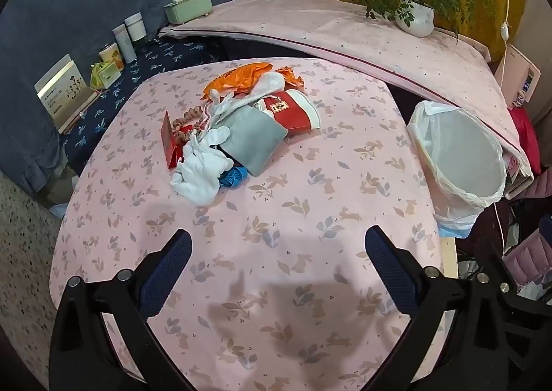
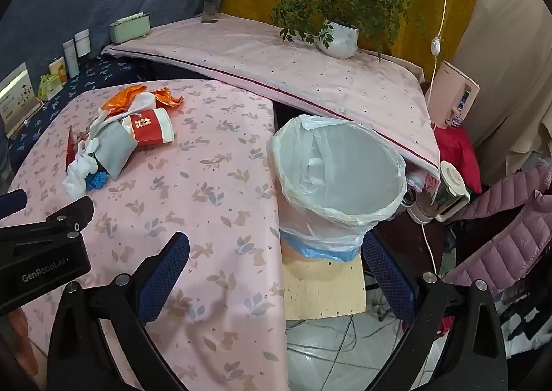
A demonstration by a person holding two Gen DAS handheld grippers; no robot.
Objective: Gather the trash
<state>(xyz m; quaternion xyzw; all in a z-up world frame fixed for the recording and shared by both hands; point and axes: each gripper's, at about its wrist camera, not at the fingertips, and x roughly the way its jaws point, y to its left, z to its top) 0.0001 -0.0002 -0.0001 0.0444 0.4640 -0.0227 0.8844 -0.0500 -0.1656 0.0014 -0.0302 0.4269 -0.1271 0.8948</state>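
Trash pile [image 1: 234, 128] on table [image 1: 310, 204], lined bin [image 2: 339, 180] beside, tools wide apart

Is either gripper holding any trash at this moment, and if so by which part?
Nothing is held. The left gripper and right gripper both stand open and empty, short of the trash pile.

A heap of trash [image 1: 238, 128] lies on the pink cloth, well apart from the empty lined bin [image 2: 339, 180].
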